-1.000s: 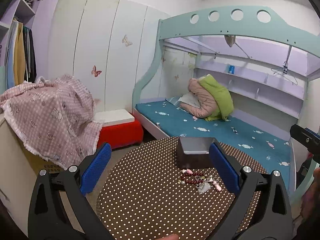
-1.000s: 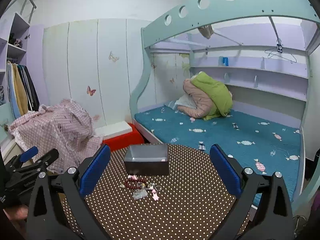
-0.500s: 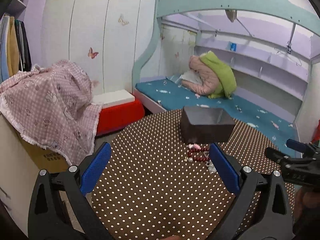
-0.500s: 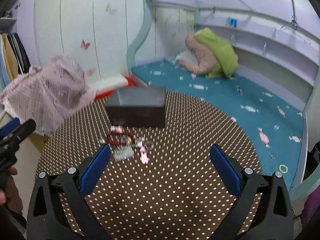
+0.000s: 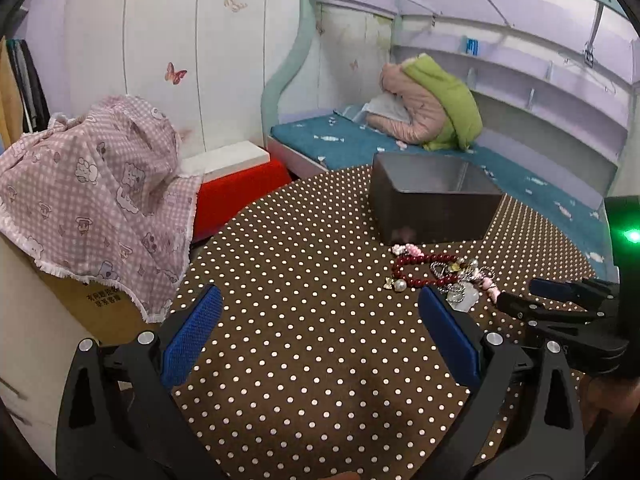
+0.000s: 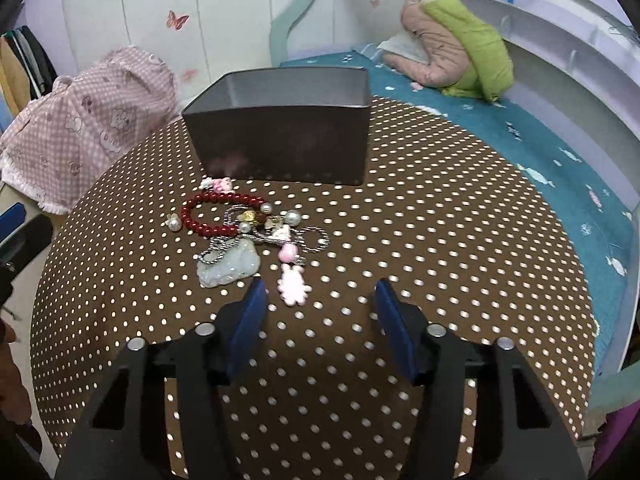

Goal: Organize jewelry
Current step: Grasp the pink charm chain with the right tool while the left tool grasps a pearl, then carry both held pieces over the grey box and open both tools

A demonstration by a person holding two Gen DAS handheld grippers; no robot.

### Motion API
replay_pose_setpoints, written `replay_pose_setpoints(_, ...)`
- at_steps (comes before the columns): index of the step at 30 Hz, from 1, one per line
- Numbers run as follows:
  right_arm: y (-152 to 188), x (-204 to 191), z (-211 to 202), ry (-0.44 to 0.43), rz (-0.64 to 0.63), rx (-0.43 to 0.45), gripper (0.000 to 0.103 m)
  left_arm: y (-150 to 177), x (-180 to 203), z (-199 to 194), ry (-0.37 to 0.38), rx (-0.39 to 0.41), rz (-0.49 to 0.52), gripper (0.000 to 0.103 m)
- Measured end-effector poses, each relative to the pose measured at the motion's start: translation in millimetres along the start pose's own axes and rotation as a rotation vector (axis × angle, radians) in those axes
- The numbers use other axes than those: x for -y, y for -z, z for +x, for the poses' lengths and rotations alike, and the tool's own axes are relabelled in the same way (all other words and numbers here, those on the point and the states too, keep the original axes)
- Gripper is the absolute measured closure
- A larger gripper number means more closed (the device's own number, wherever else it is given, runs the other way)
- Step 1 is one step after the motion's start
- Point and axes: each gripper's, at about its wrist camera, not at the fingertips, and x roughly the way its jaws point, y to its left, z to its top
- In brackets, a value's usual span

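A dark grey open box [image 6: 280, 136] stands on a round brown polka-dot table [image 6: 440, 240]; it also shows in the left wrist view [image 5: 432, 200]. In front of it lies a pile of jewelry: a red bead bracelet [image 6: 212, 216], a pale green jade pendant [image 6: 228, 266], a pink charm [image 6: 292, 284], pearls and silver chains. The pile also shows in the left wrist view [image 5: 436, 272]. My right gripper [image 6: 320, 304] is open and empty, just short of the pink charm. My left gripper [image 5: 316, 320] is open and empty, left of the pile.
A bunk bed with a teal mattress [image 6: 520, 128] and a pink and green jacket [image 5: 432, 108] lies behind the table. A pink checked cloth [image 5: 100, 184] covers a cardboard box at the left. A red and white box [image 5: 236, 184] sits on the floor.
Both grippers have moved forward and down toward the table. The right gripper's jaws have narrowed and now sit close to the jewelry pile. The jewelry and box have not moved.
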Motion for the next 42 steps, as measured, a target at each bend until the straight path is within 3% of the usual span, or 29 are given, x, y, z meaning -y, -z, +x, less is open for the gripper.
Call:
replay_pose_setpoints(3, -2.8, -4.1, 8.8, 0.006, -0.03, -0.007, 0.068, -1.9, 6.3, 10.5, -0.003, -0.019, 0.019, 0.005)
replay_pose_setpoints(6, -2.8, -3.9, 7.8, 0.005, -0.043, -0.004, 0.088, -5.5, 11.9, 21.4, 0.001, -0.038, 0.038, 0.005)
replay_pose_setpoints(17, 4.0, 16.1, -11.2, -0.057, 0.026, 0.049, 0.089, -11.8, 48.7, 84.5, 0.018, -0.175, 0.216, 0.005)
replay_pose_setpoints(22, 1.6, 21.9, -15.1, -0.078, 0.043, 0.06, 0.089, -10.2, 49.2, 107.5, 0.035, -0.228, 0.224, 0.006)
replay_pose_setpoints(28, 2.7, 25.2, -15.5, -0.08, 0.054, 0.063, 0.089, -12.6, 45.1, 108.8, 0.159, -0.249, 0.194, 0.049)
replay_pose_setpoints(30, 3.1, 24.8, -16.8, -0.08, 0.056, 0.065, 0.089, -11.9, 50.0, 106.5, 0.18, -0.242, 0.216, 0.072)
replay_pose_setpoints(32, 3.3, 24.0, -18.5, -0.083, 0.054, 0.069, 0.089, -10.4, 53.4, 104.5, 0.194, -0.238, 0.23, 0.085)
replay_pose_setpoints(35, 2.3, 21.5, -23.9, -0.088, 0.047, 0.077, 0.089, -7.1, 53.5, 100.8, 0.238, -0.234, 0.216, 0.086)
replay_pose_setpoints(42, -8.9, 17.5, -44.6, -0.097, 0.028, 0.115, 0.089, -5.0, 37.0, 73.7, 0.265, -0.193, 0.167, 0.086)
